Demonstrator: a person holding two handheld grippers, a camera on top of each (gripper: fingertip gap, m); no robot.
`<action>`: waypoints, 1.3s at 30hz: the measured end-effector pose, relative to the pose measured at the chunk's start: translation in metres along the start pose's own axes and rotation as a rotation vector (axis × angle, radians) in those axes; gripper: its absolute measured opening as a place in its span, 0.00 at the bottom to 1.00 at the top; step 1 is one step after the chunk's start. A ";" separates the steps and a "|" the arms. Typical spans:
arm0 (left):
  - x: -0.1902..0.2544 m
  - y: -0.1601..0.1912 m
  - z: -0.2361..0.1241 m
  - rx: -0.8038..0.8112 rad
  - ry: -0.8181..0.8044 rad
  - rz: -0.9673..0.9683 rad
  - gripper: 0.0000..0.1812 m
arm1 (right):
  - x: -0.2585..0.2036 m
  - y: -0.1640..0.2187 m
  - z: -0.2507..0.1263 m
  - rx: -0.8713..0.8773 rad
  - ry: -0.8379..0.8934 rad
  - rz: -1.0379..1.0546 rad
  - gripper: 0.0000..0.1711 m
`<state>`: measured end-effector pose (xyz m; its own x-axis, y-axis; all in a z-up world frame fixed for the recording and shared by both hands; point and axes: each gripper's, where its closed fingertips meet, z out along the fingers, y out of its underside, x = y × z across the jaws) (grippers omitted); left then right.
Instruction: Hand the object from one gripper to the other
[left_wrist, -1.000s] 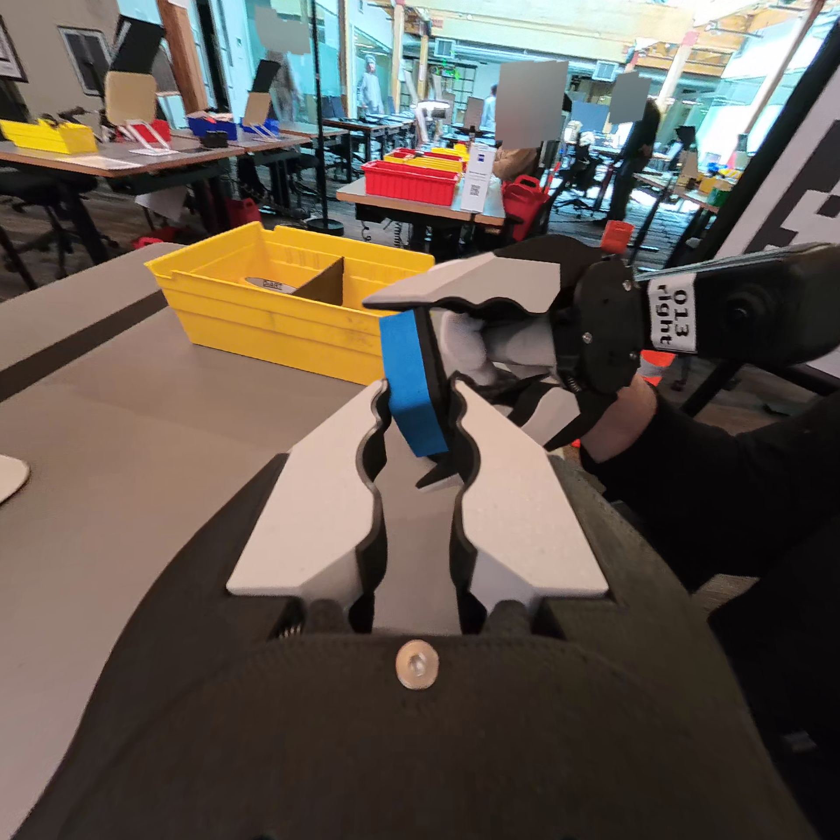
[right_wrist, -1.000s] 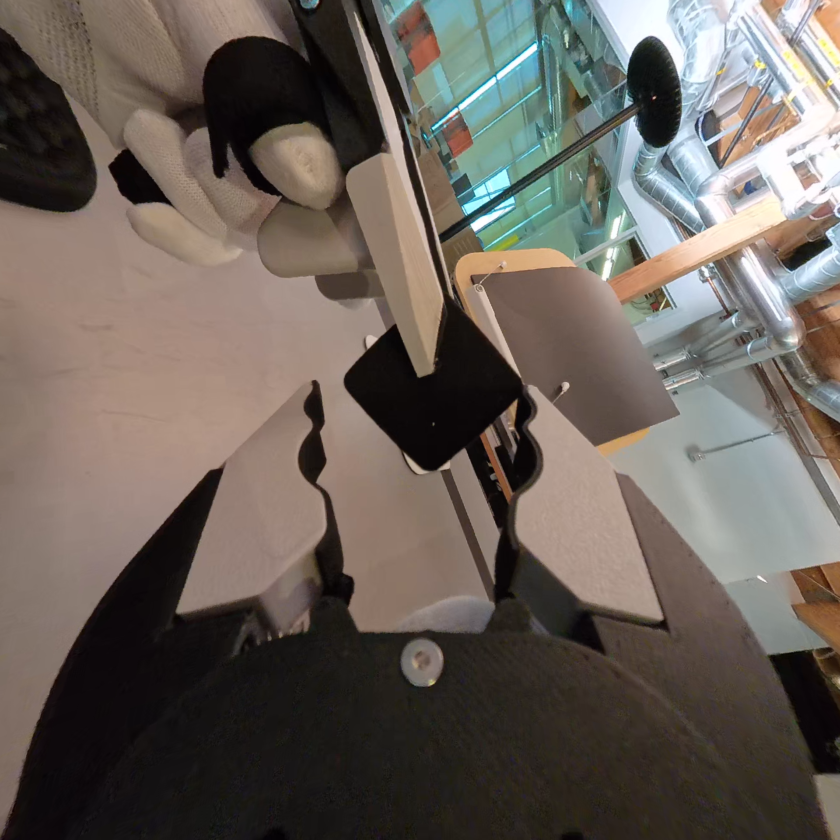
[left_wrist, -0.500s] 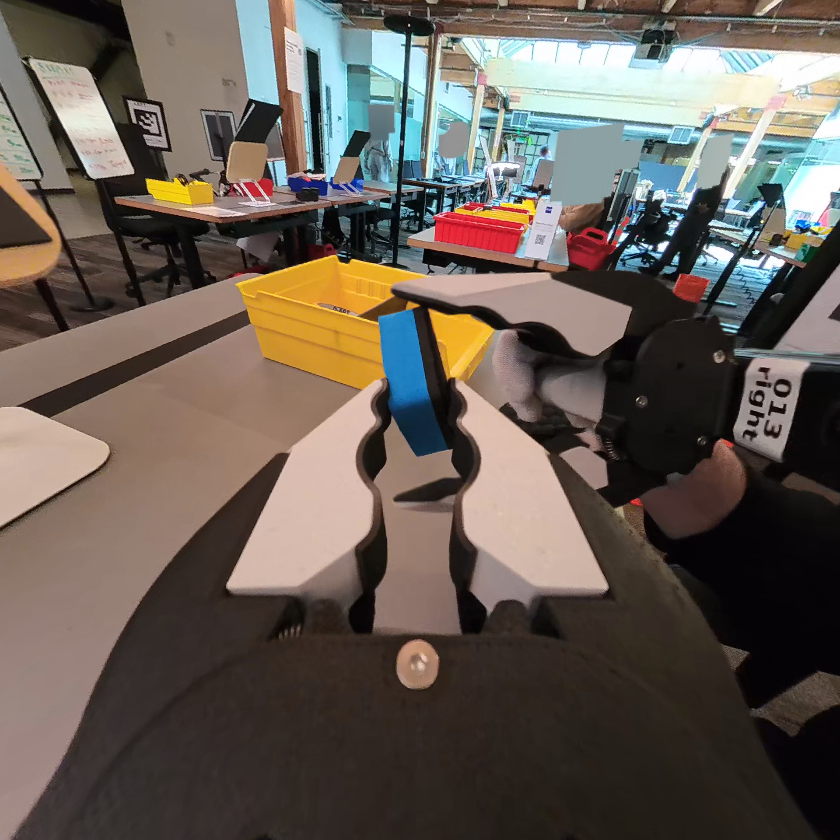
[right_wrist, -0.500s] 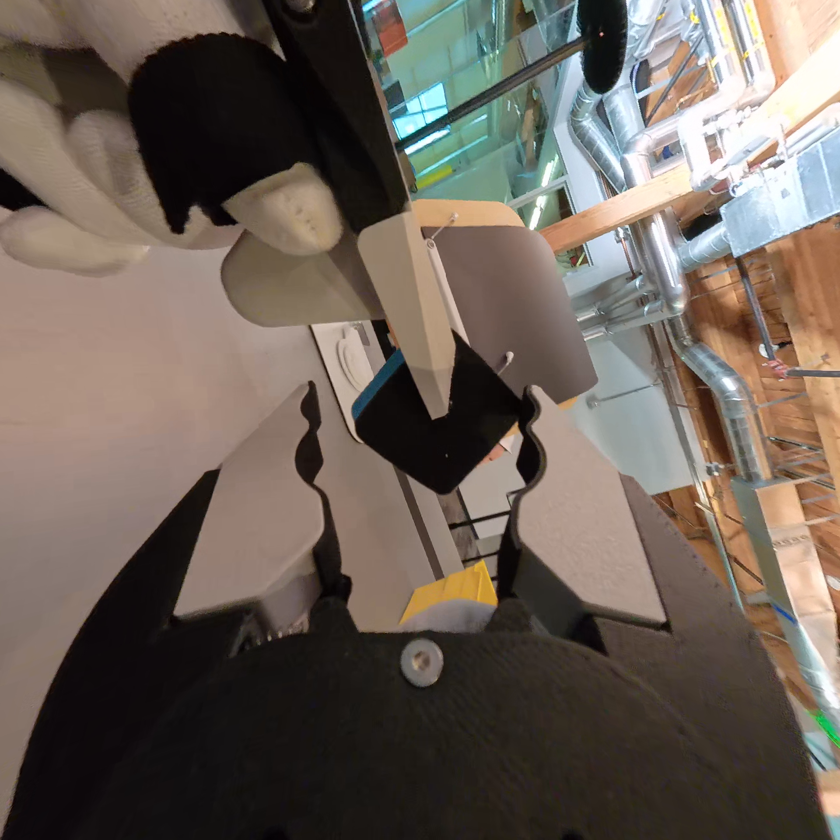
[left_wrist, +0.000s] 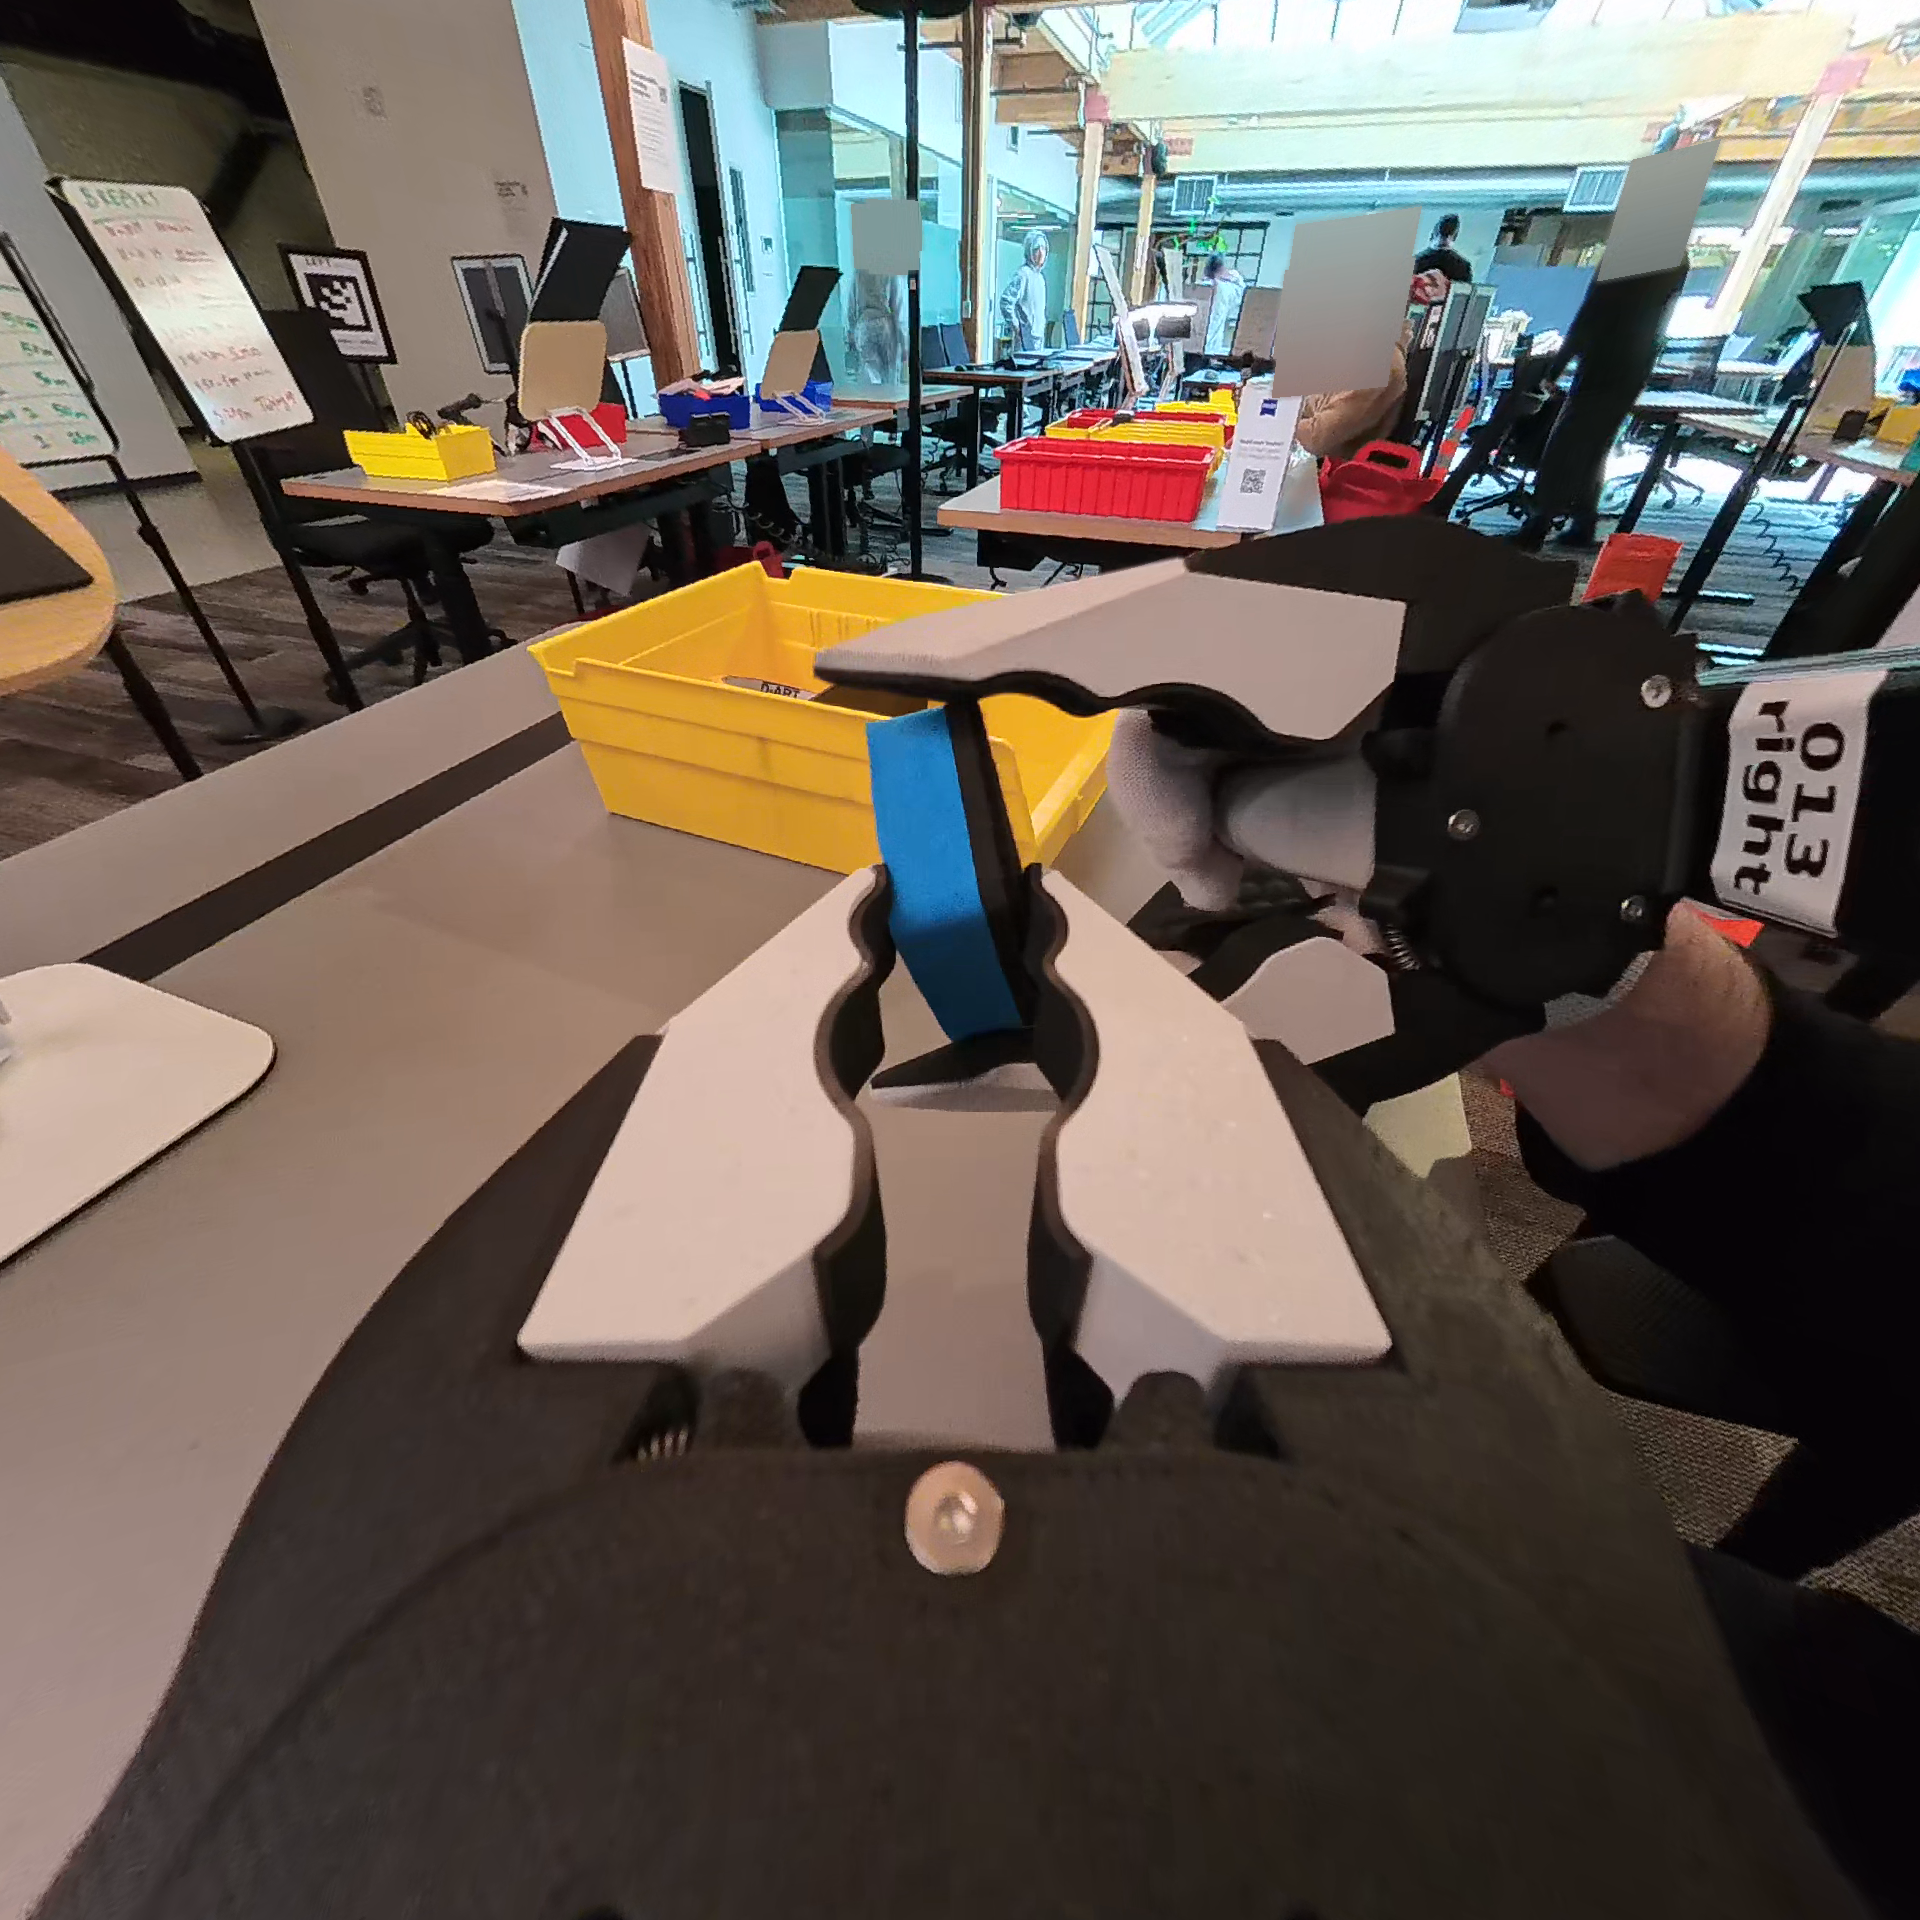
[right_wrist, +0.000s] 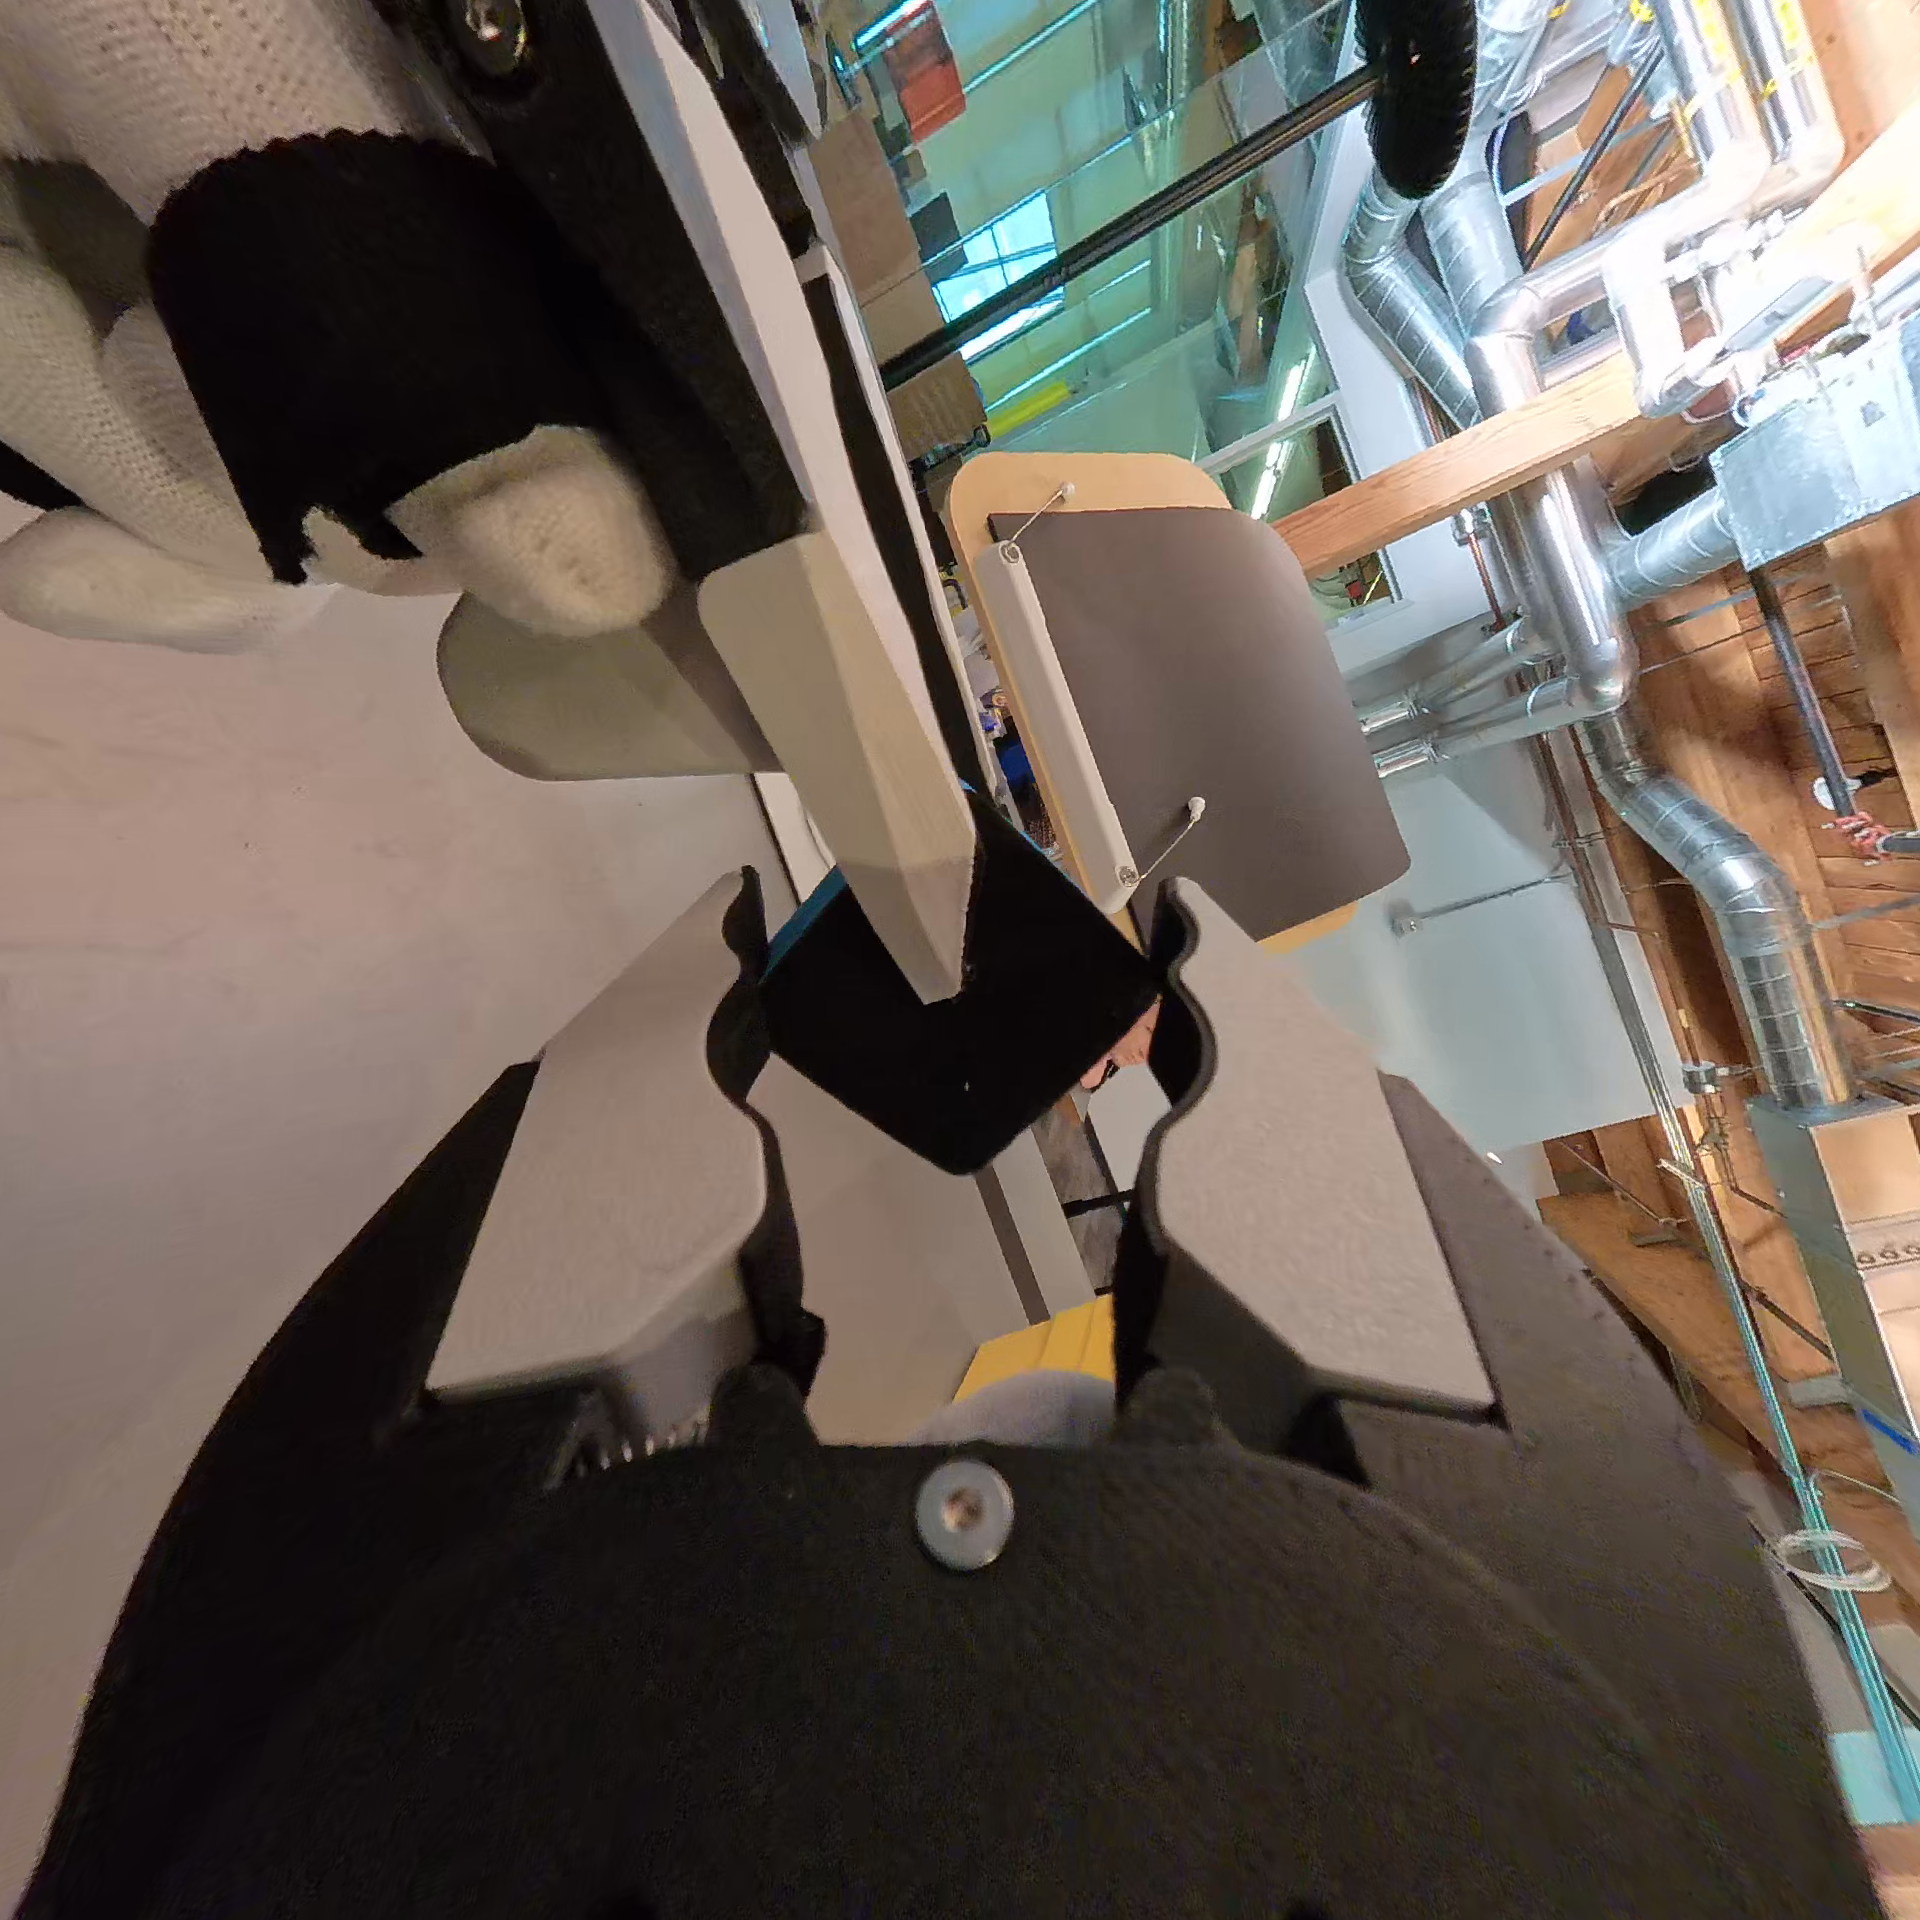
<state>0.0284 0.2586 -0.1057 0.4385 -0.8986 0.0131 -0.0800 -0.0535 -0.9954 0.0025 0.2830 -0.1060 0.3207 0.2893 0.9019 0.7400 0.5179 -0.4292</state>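
Note:
A blue foam pad (left_wrist: 930, 862) with a black backing stands on edge between my left gripper's (left_wrist: 956, 914) jaws, which are shut on its lower part. My right gripper (left_wrist: 920, 873) comes in from the right, turned sideways. Its upper finger rests on the pad's top edge and its lower finger sits under the bottom corner. In the right wrist view the pad's black face (right_wrist: 935, 1070) spans the gap of my right gripper (right_wrist: 956, 935), and its corners touch both jaws. The left gripper's finger (right_wrist: 862, 779) lies across the black face.
A yellow bin (left_wrist: 727, 769) with a divider stands on the grey table (left_wrist: 416, 987) just behind the pad. A white flat base (left_wrist: 104, 1070) lies at the table's left edge. Gloved hands hold both grippers. Other desks with red and yellow bins stand farther back. Left and right tips are no more than a few centimetres apart.
The right gripper has moved in around the pad and its jaws have narrowed onto the pad's corners. The left gripper has kept its hold and both have tilted slightly.

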 end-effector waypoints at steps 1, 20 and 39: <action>0.000 0.000 0.000 -0.001 0.001 0.004 0.12 | 0.000 0.000 0.000 -0.001 -0.003 0.001 0.42; 0.043 -0.029 -0.029 0.063 0.511 -0.404 0.45 | 0.021 -0.054 -0.076 0.572 -0.207 0.300 0.40; 0.086 -0.015 -0.030 0.089 0.697 -0.451 0.39 | -0.016 -0.074 -0.069 0.508 -0.247 0.048 0.40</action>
<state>0.0402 0.1687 -0.0865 -0.2452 -0.8645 0.4388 0.0548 -0.4643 -0.8840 -0.0166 0.1840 -0.0849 0.1541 0.4701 0.8691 0.3308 0.8043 -0.4937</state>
